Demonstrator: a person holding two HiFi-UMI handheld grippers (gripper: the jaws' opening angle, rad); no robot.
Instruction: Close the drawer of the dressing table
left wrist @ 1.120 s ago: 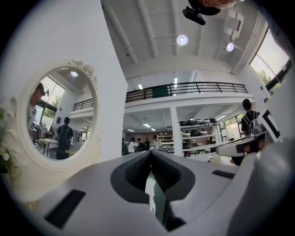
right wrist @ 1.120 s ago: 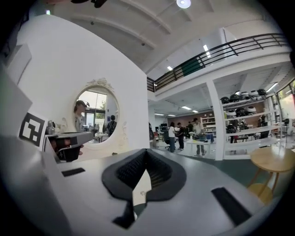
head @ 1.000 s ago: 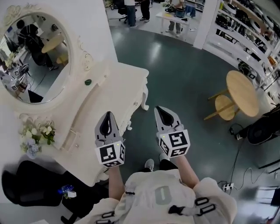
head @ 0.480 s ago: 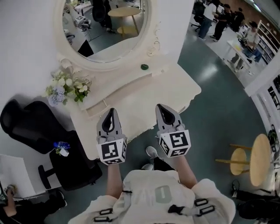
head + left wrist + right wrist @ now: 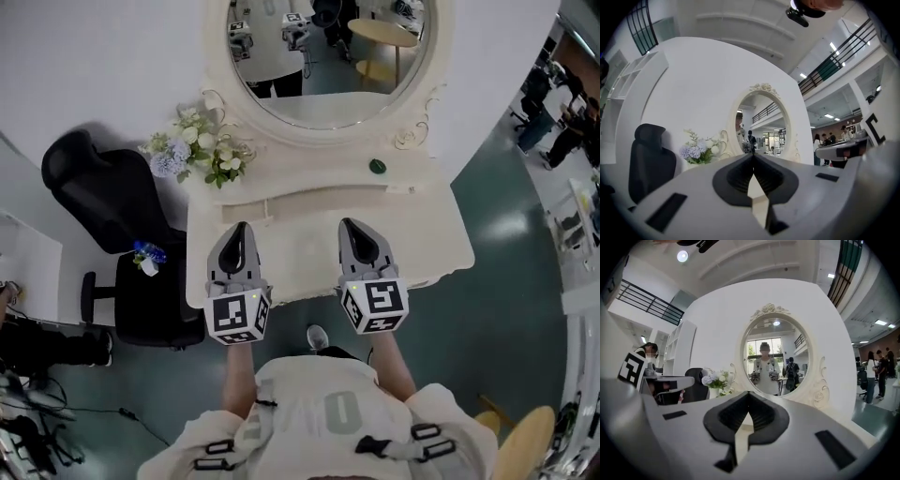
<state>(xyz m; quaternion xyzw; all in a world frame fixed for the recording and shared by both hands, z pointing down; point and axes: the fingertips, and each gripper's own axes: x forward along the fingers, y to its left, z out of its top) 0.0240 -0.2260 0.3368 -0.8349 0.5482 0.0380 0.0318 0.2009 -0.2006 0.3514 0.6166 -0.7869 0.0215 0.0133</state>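
Observation:
The cream dressing table [image 5: 422, 244] with its oval mirror [image 5: 328, 56] stands straight ahead of me against the white wall. Its front face, where a drawer would sit, is hidden below the table top, so I cannot tell how a drawer stands. My left gripper [image 5: 239, 230] hovers over the front left of the top, shut and empty. My right gripper [image 5: 349, 225] hovers over the front right, shut and empty too. In the left gripper view [image 5: 752, 157] and the right gripper view [image 5: 749, 394] the jaws meet at their tips and point level at the mirror.
A bunch of pale flowers [image 5: 202, 145] stands at the table's back left. A small green object [image 5: 377, 166] lies on the raised shelf at the right. A black office chair [image 5: 112, 206] stands just left of the table. People stand far right.
The view has swung round, so the table has gone from my left to straight in front. Both grippers have come over its front edge and stayed shut.

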